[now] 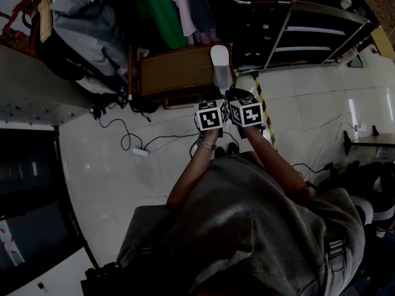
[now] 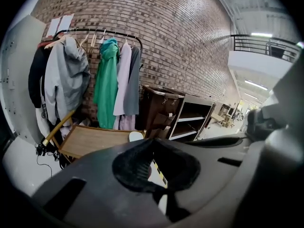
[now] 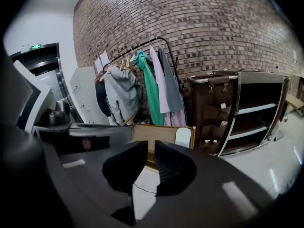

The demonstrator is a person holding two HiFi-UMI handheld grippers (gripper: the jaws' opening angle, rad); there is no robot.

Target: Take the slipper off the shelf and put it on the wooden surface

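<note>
Brick wall [image 2: 166, 37], tiled floor [image 1: 123, 184] | wooden surface [image 1: 176, 73]: slipper [image 1: 221, 63] at one end

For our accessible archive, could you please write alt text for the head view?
Seen from above, a person holds the left gripper and right gripper side by side over floor tiles, before a wooden surface bearing a pale slipper at its right end; clothes hang beyond.
</note>
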